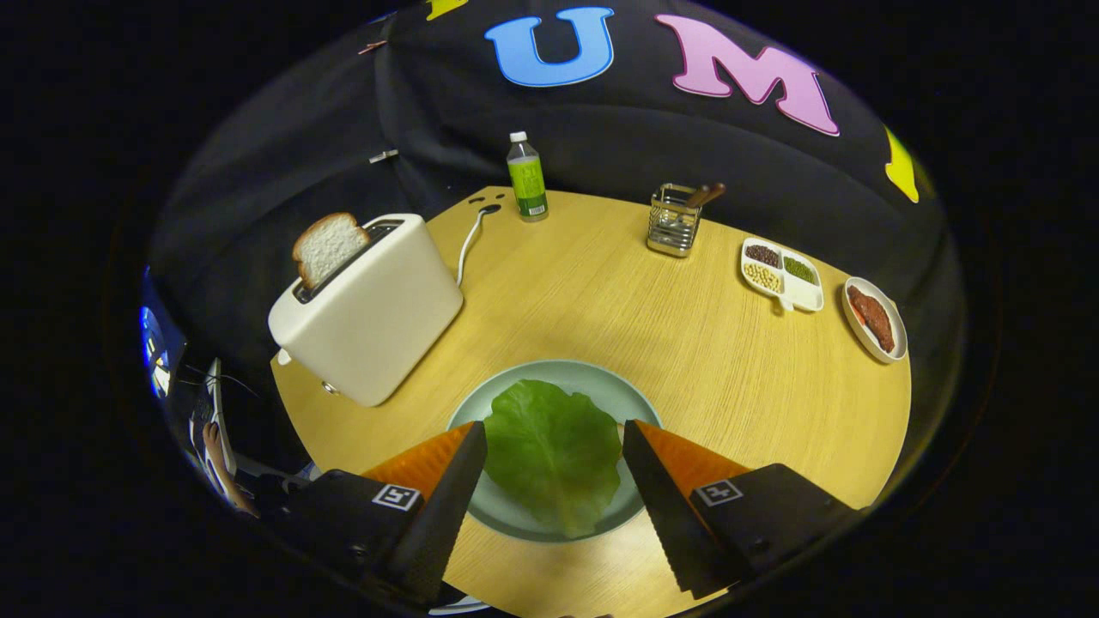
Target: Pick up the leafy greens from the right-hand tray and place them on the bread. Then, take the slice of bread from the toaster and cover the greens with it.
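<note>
While your gripper hangs over the near side of the table, its fingers stand wide apart and hold nothing. Between them lies the leafy green, a single broad leaf spread flat across the grey-green plate. A pale sliver just beside your right finger may be the edge of the bread under the leaf, though the leaf hides too much of it to be sure. Neither finger touches the leaf; each sits just outside its margin.

Beyond your left finger stands the white toaster, tilted in this view, with one slice of bread standing up out of its slot. A white cord runs from behind the toaster toward the far side of the table. There you have a bottle with a green label and a metal utensil holder with a brown handle sticking out of it. Beyond your right finger, well apart from the plate, sit a divided white tray of beans or grains and a small oval dish holding something reddish-brown.
</note>
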`<state>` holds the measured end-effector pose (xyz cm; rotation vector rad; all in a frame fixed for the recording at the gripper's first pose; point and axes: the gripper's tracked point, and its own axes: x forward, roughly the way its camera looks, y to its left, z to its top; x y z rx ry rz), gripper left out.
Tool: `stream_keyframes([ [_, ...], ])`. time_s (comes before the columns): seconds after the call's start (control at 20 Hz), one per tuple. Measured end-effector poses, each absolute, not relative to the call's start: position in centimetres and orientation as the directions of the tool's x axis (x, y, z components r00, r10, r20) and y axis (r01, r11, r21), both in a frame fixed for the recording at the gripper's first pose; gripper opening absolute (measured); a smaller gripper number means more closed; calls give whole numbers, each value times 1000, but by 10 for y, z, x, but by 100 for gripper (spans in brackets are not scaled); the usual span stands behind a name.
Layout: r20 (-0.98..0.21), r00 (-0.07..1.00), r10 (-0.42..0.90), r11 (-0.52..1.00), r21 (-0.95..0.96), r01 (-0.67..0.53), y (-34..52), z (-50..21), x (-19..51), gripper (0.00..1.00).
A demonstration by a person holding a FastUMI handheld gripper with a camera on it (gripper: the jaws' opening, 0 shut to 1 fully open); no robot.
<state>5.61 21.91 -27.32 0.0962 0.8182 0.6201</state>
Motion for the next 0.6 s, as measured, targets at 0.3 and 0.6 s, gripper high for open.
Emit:
stream_keyframes([
  [0.3, -346, 703, 621, 781, 208, -588, 234, -135, 55, 99],
  [0.6, -128, 683, 719, 694, 100, -713, 306, -14, 33, 98],
])
